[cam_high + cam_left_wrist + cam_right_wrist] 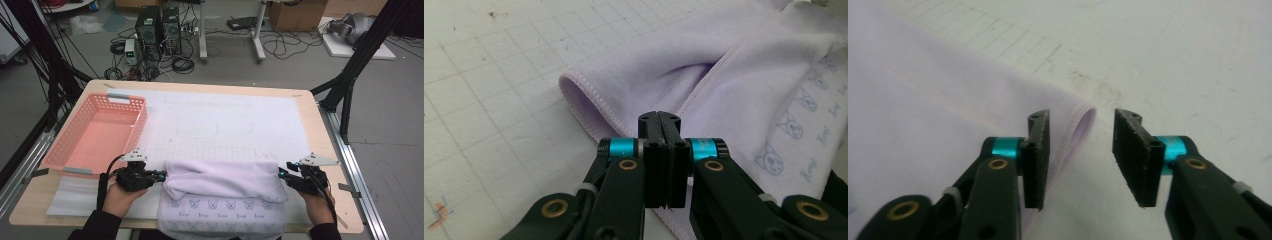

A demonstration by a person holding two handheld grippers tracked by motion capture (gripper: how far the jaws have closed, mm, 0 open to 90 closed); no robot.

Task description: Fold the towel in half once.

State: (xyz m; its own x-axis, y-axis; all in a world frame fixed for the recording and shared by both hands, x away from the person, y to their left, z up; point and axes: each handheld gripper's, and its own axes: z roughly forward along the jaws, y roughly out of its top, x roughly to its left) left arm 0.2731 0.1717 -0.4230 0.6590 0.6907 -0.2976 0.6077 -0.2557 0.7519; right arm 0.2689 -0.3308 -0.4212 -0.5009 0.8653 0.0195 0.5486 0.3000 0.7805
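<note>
A lavender towel (225, 185) with small printed cat faces lies folded near the table's front edge, and its lower part hangs over that edge. My left gripper (161, 175) sits at the towel's left end. In the left gripper view its jaws (659, 119) are shut tight together, with no cloth visible between the pads; the towel's rolled fold (664, 75) lies just beyond them. My right gripper (282, 172) is at the towel's right end. In the right gripper view it (1082, 117) stands open, and the towel's hemmed corner (923, 110) lies below, between the two pads.
A pink plastic basket (140, 120) stands empty at the table's left, just behind my left hand. A white gridded mat (225, 125) covers the tabletop behind the towel. Computers, cables and boxes are on the floor beyond the table.
</note>
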